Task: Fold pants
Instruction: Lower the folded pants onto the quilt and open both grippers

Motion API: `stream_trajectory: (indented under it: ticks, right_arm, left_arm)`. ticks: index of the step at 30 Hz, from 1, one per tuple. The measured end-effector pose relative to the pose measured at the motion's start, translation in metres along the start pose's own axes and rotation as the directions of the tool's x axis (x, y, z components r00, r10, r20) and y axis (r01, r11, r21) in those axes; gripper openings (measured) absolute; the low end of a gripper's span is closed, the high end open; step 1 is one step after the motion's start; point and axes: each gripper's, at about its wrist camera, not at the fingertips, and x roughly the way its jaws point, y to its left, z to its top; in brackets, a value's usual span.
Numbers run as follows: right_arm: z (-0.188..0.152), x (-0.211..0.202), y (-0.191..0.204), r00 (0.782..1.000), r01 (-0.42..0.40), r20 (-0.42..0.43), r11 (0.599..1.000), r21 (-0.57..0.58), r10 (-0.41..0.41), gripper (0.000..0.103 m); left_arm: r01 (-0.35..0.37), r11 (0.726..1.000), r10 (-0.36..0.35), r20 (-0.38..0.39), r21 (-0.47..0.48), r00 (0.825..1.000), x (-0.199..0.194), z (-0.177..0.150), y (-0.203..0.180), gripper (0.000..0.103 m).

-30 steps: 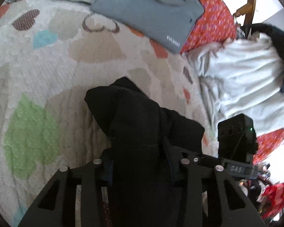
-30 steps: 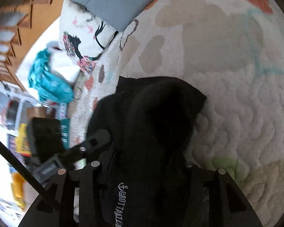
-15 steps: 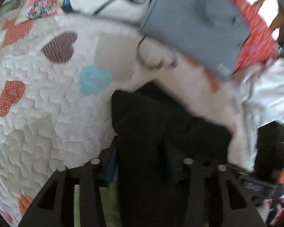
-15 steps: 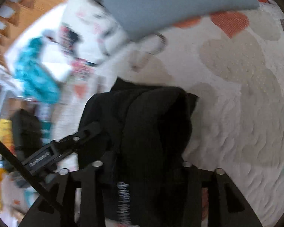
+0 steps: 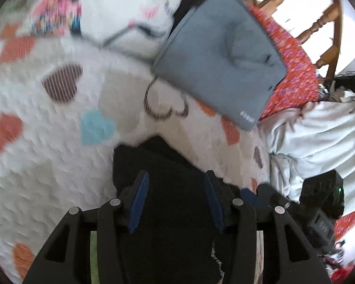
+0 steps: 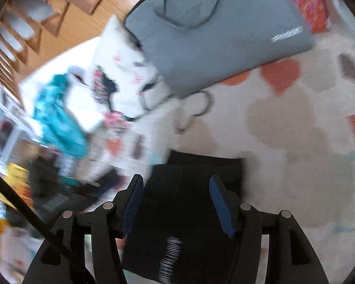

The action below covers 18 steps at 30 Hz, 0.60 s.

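Note:
The black pants (image 5: 175, 203) lie folded flat on the white quilt with coloured hearts (image 5: 47, 156). My left gripper (image 5: 175, 184) is open, its blue-padded fingers spread apart just above the pants' edge. In the right wrist view the pants (image 6: 196, 201) show a white printed logo near the bottom. My right gripper (image 6: 176, 189) is open too, fingers apart over the pants. Both views are blurred by motion.
A grey laptop sleeve (image 5: 222, 66) lies beyond the pants, partly on a white patterned pillow (image 5: 120, 16). A pile of white laundry (image 5: 319, 137) and a red floral cloth (image 5: 293, 71) sit right. A wooden chair (image 5: 319, 23) stands behind. Teal fabric (image 6: 59, 123) lies off the bed.
Both grippers were shut on the bunched pants; now both have opened and let go. The pants lie flatter on the quilt, and both cameras have tilted towards the grey sleeve.

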Motion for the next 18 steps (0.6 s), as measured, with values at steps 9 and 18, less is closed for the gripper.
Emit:
stream_trajectory:
  ticks: [9, 18]
  right_arm:
    - [-0.003, 0.034, -0.031, 0.996, 0.016, -0.095, 0.994, 0.107, -0.006, 0.064]
    - [-0.035, -0.009, 0.008, 0.982, -0.047, -0.18, 0.997, 0.058, 0.057, 0.066]
  left_arm:
    - [-0.108, 0.993, 0.111, -0.071, 0.052, 0.991, 0.03, -0.011, -0.005, 0.048]
    - [-0.086, 0.994, 0.09, -0.053, 0.07, 0.995, -0.026, -0.046, -0.004, 0.049]
